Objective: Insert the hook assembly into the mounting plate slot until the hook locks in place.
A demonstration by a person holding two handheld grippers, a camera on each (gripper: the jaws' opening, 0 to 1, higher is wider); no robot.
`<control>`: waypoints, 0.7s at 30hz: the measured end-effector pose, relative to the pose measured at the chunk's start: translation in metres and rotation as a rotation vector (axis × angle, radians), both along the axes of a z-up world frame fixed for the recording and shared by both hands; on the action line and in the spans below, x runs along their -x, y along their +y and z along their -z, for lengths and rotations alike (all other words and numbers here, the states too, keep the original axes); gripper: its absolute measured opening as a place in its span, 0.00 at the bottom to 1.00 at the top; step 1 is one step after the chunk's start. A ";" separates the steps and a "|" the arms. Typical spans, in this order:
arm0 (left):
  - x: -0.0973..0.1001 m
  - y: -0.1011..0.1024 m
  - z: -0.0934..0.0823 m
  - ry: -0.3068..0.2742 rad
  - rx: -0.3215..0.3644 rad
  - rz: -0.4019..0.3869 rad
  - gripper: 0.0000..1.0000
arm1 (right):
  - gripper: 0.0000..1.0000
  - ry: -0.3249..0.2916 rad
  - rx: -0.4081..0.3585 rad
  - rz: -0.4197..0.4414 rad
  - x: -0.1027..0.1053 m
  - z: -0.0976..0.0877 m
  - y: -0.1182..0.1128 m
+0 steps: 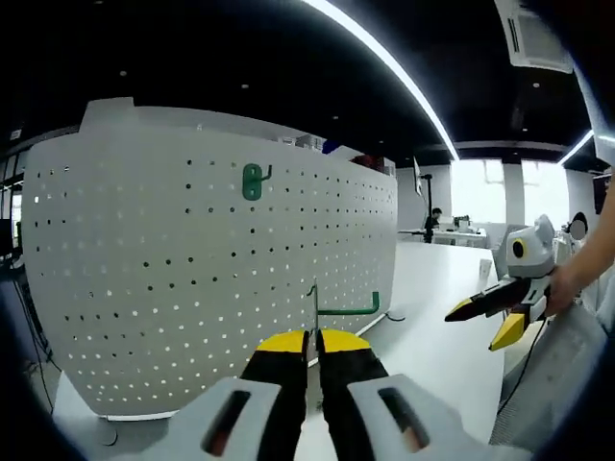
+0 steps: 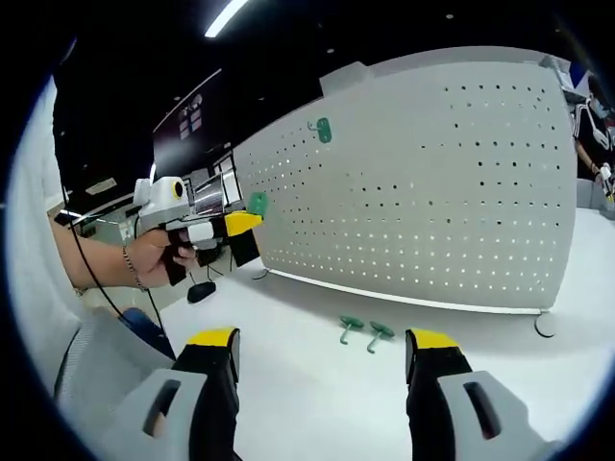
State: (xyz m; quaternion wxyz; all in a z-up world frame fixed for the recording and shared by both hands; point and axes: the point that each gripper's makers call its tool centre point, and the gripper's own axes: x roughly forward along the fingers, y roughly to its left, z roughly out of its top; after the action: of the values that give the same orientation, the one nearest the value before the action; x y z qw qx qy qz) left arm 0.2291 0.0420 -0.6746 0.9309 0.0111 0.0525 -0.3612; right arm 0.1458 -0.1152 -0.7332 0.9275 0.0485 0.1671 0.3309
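1. Left gripper view: our left claw (image 1: 314, 343) was pinched tight on a green hook (image 1: 348, 308), its thin metal stem upright between the yellow tips and its arm pointing right.
2. The pegboard (image 1: 192, 279) stood just ahead on the white bench (image 1: 432, 336), with one mounted hook (image 1: 253, 181) already seated high up.
3. We judged the step as carry-and-align: square the hook's back pegs to a pair of holes, push straight in, then drop it to lock. A tilted stem would likely miss the holes.
4. The right claw (image 1: 492, 322) hung well off to the right, away from the board.
5. Right gripper view: the right claw (image 2: 322, 351) stood wide with nothing between its jaws, over bare bench (image 2: 317, 403).
6. Two spare hooks (image 2: 363, 331) lay on the bench near the board's (image 2: 432, 192) lower edge; the left claw (image 2: 240, 226) carried its green piece towards the board's end.
7. There was open bench before the board; we would keep clear of the spare hooks and the board's foot.
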 end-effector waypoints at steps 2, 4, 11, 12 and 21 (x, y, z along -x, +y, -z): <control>0.000 0.001 0.001 0.000 -0.003 -0.001 0.04 | 0.68 -0.001 0.000 0.001 0.000 0.000 0.000; 0.000 0.000 0.001 0.002 -0.001 0.000 0.04 | 0.68 -0.002 0.000 0.002 0.000 0.000 -0.001; 0.001 0.001 0.002 0.010 -0.001 -0.003 0.04 | 0.67 -0.076 -0.072 0.003 -0.001 -0.025 0.002; 0.001 0.000 0.002 0.011 0.001 -0.003 0.04 | 0.66 -0.091 -0.089 0.006 -0.002 -0.029 0.003; 0.002 0.000 0.004 0.015 -0.006 -0.003 0.04 | 0.63 -0.236 -0.236 0.001 -0.002 -0.074 0.004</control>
State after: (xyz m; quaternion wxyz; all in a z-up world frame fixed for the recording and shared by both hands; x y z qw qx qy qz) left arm 0.2276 0.0422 -0.6790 0.9310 0.0113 0.0603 -0.3597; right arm 0.1482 -0.1112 -0.6589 0.9286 0.1181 0.0171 0.3514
